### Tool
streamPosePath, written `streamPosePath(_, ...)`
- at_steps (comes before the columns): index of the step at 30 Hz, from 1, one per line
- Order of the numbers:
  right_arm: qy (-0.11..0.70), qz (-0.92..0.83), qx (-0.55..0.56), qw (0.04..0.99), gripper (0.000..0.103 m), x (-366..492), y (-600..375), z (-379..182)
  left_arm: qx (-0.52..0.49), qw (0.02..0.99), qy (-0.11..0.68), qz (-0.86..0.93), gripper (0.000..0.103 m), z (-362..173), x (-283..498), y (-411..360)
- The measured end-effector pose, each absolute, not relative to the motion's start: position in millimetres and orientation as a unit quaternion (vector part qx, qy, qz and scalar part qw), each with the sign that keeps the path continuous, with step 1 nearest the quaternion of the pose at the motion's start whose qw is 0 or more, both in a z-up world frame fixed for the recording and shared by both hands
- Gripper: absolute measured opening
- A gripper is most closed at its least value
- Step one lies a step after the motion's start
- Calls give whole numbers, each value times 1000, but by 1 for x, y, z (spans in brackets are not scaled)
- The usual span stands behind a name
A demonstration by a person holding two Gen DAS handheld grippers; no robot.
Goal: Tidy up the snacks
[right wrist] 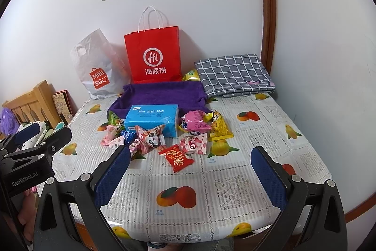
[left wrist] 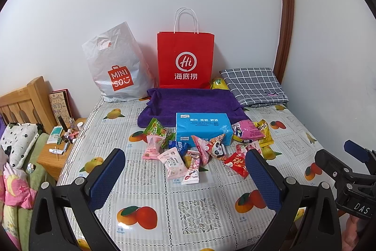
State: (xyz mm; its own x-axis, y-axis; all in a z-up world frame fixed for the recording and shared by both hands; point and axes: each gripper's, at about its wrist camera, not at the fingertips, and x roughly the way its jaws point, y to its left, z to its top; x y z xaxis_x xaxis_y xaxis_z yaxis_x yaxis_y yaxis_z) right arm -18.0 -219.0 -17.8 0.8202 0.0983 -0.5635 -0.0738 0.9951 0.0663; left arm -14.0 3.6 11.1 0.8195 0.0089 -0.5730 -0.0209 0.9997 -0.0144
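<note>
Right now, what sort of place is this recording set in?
Most likely a bedroom at home. A wooden headboard with bedding sits left of the table, a nightstand holds toiletries, and shopping bags lean against the wall.

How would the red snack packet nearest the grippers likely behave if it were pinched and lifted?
The red snack packet is a small, puffy foil pillow, so probably light and crushable. Its glossy film looks slippery, so it may slide on the tablecloth when nudged. It lies flat and apart from the pile, so it is unlikely to roll.
</note>
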Motion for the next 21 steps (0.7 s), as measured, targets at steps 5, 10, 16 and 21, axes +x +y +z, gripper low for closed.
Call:
streamPosePath(5, 296, 45, 21, 954, 101, -20, -219, -18, -9, 955, 296, 6, 102, 13, -16, 2)
streamPosePath(10, 294, 47, 18, 954, 101, -20, -217, -18, -8, 956, 294, 6, 102, 13, -16, 1)
streamPosePath(16, 296, 53, 26, 953, 101, -12, -221, -27, -11, 954, 300, 4, 102, 7, -7, 8)
streamPosePath(21, 314, 41, 20, 948, 97, 8, -226, -48, -16, 945, 327, 2, 100, -17, 14, 19)
